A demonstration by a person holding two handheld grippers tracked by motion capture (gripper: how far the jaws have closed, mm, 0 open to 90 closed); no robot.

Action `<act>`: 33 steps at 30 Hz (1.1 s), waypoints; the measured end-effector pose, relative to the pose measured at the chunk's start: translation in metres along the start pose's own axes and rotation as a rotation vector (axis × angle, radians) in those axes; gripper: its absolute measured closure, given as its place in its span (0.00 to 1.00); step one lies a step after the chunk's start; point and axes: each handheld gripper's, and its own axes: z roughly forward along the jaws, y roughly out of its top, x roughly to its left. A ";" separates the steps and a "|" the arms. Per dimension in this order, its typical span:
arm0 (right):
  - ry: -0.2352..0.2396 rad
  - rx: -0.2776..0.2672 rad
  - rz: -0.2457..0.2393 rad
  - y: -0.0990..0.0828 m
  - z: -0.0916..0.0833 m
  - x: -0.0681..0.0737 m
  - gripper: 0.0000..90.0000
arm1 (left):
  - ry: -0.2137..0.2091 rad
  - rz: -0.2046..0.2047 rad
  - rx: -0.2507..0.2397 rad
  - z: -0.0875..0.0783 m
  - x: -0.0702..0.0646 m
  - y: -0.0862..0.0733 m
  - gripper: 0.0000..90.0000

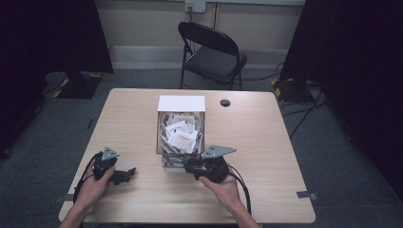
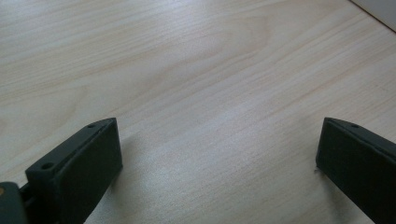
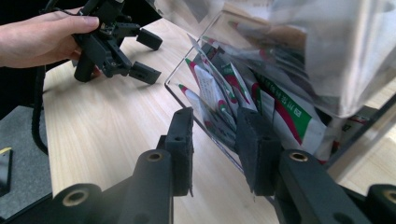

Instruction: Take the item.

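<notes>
A clear plastic box [image 1: 158,137] stuffed with white, red and green sachets [image 1: 183,133] stands at the table's middle. My right gripper [image 1: 175,164] lies at the box's near lower end. In the right gripper view its jaws [image 3: 215,140] stand partly apart, straddling the clear box wall [image 3: 289,42] at its bottom opening. Sachets [image 3: 280,109] show behind that wall, and I see no pad pressing on anything. My left gripper [image 1: 129,174] rests on the table at the left, held by a hand. Its jaws [image 2: 219,149] are wide open over bare wood. From the right gripper's camera, the left gripper [image 3: 145,57] lies beyond, open.
The wooden table [image 1: 266,142] has a round cable hole [image 1: 225,102] behind the box. A black folding chair [image 1: 214,52] stands beyond the far edge. Dark curtains flank the room. Cables trail from both grippers toward the near edge.
</notes>
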 end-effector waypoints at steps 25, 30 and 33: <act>0.003 -0.014 0.008 0.001 -0.007 -0.004 1.00 | 0.001 0.003 0.002 0.000 0.000 0.000 0.00; 0.007 -0.021 0.008 0.002 -0.010 -0.003 1.00 | 0.000 0.003 0.002 0.000 0.000 0.000 0.00; 0.010 -0.030 0.007 0.005 -0.013 -0.002 1.00 | 0.000 0.003 0.002 0.000 0.000 0.000 0.00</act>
